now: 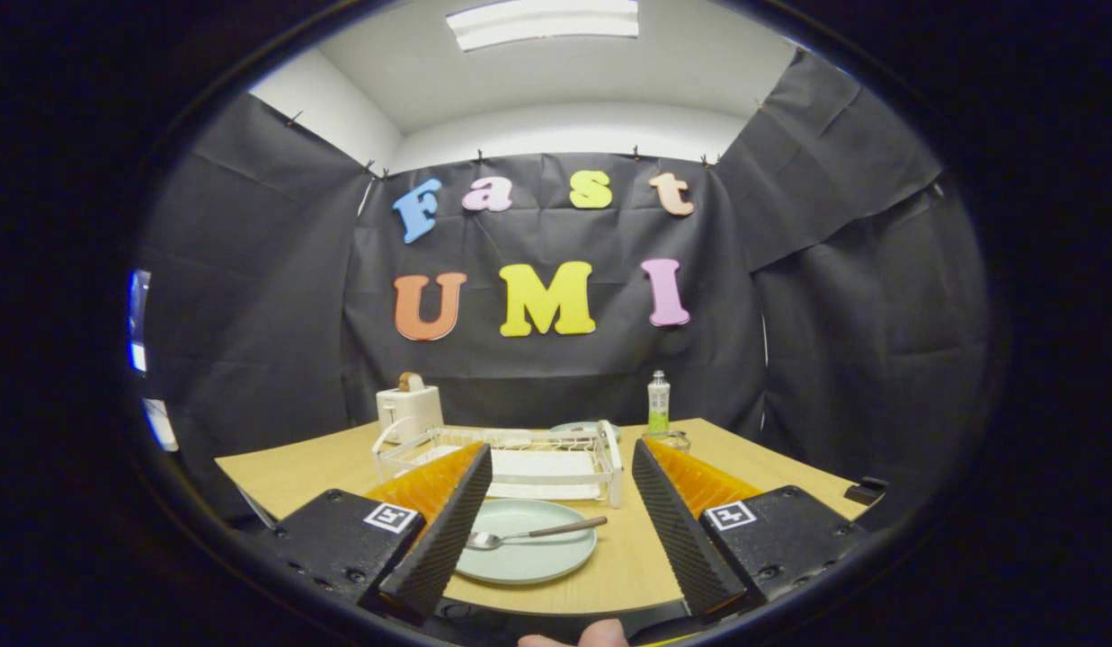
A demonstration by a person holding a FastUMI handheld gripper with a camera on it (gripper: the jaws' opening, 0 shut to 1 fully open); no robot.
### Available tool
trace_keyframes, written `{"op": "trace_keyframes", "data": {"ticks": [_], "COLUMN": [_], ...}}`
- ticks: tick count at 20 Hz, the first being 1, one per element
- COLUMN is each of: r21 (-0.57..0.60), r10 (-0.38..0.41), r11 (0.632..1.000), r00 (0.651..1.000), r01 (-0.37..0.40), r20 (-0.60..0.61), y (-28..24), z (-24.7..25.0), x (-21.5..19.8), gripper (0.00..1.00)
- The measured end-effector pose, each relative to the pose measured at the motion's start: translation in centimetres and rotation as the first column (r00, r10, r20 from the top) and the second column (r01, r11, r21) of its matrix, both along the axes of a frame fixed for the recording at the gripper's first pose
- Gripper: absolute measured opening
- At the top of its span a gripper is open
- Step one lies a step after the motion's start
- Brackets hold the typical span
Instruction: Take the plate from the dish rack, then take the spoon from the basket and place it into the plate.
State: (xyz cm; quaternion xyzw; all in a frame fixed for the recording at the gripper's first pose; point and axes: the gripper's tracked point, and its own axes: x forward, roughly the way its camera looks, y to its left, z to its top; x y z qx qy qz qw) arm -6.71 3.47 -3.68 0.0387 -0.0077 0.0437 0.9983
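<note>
A pale green plate (529, 550) lies flat on the wooden table (295, 476), between my fingers and a little ahead of them. A spoon (533, 534) with a metal bowl and a brown handle rests across the plate. Behind the plate stands the white wire dish rack (520, 458). My gripper (556, 521) is open, with nothing between its fingers, held back from the plate over the table's near edge.
A white toaster (410, 409) with a slice of bread stands at the back left. A small bottle with green liquid (658, 403) and a glass bowl (668, 439) sit at the back right. A pale dish edge (581, 429) shows behind the rack. A fingertip (591, 636) shows below.
</note>
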Motion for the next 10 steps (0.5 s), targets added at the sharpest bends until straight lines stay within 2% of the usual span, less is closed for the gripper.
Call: {"op": "trace_keyframes", "data": {"ticks": [10], "r21": [-0.009], "r10": [0.01], "r11": [1.0], "r00": [1.0], "r01": [-0.01], "r20": [-0.017], "y": [0.58], "z": [-0.45], "x": [0.73], "gripper": [1.0]}}
